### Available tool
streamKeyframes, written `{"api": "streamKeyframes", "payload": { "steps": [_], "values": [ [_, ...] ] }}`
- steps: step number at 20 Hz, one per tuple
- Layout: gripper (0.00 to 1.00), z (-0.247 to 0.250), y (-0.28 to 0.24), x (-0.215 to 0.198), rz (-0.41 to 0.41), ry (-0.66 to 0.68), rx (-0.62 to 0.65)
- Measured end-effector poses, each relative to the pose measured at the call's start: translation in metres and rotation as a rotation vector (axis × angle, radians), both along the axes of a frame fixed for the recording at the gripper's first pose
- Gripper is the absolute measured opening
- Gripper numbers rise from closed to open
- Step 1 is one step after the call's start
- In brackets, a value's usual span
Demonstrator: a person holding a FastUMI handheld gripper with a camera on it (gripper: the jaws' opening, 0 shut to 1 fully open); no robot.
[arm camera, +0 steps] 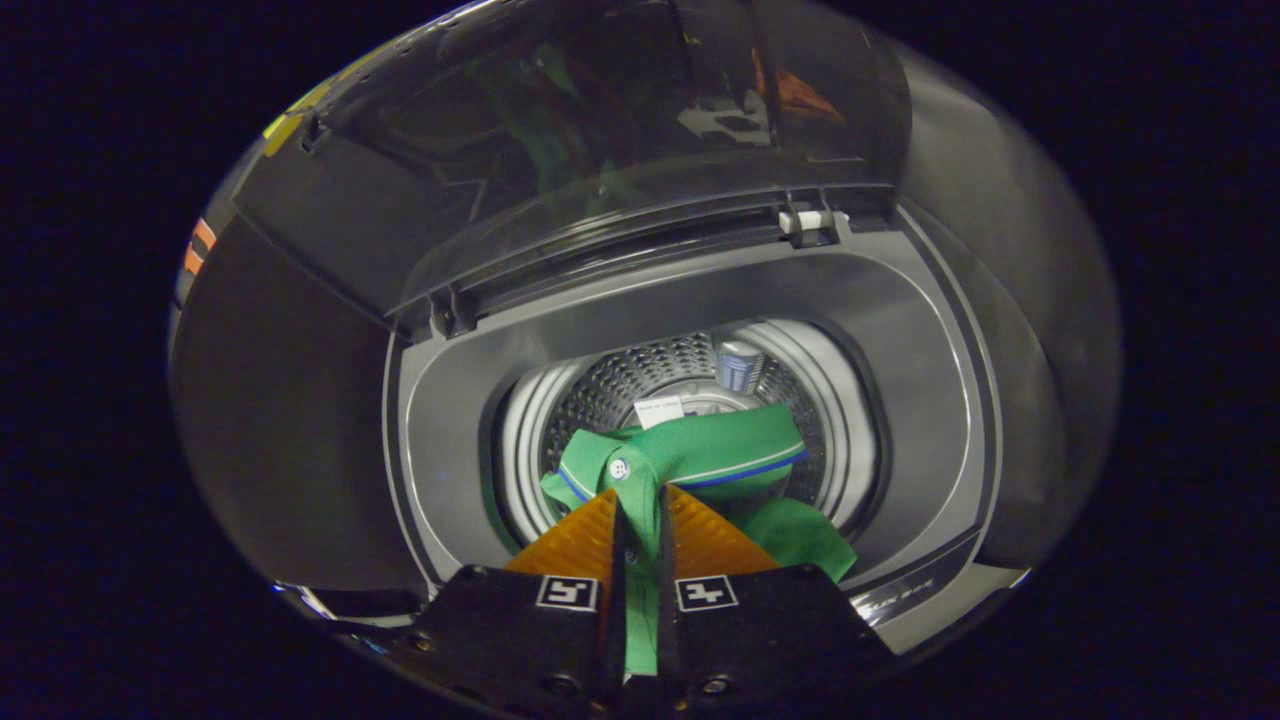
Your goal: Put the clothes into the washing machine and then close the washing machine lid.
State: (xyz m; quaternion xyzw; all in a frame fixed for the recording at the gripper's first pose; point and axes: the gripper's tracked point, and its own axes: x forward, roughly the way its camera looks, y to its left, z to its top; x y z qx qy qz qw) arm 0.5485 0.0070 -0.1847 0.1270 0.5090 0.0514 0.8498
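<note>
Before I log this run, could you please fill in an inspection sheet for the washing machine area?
Surface: washing machine top, grey rim around the drum.
Job's things: green shirt hanging over the drum mouth; lid raised open.
Clutter: nothing seen.
Grippers: hand-held gripper shut on the shirt, cloth pinched between both orange fingers.
Cables: nothing seen.
Surroundings: dark booth.

Setting: laundry spot, home-type, staged in dark booth. Evidence: top-loading washing machine (690, 300), grey deck around round opening; perforated steel drum (640, 385) at centre; tinted transparent lid (600, 130) raised at 12 o'clock, hinged along rear edge. Green shirt (700, 455) hangs over drum mouth, at 6 o'clock of drum.
</note>
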Motion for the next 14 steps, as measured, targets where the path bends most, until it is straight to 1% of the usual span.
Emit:
{"api": "streamKeyframes", "payload": {
  "steps": [1,4,8,11,14],
  "values": [
    [0.18,0.000,0.001,0.000,0.013,-0.005,0.002],
    [0.53,0.002,-0.002,-0.001,0.039,-0.036,-0.049],
    [0.54,0.006,-0.002,-0.003,0.072,-0.094,-0.102],
    [0.54,0.012,-0.005,-0.007,0.079,-0.129,-0.126],
    [0.54,0.025,-0.008,-0.008,0.107,-0.202,-0.173]
  ]
}}
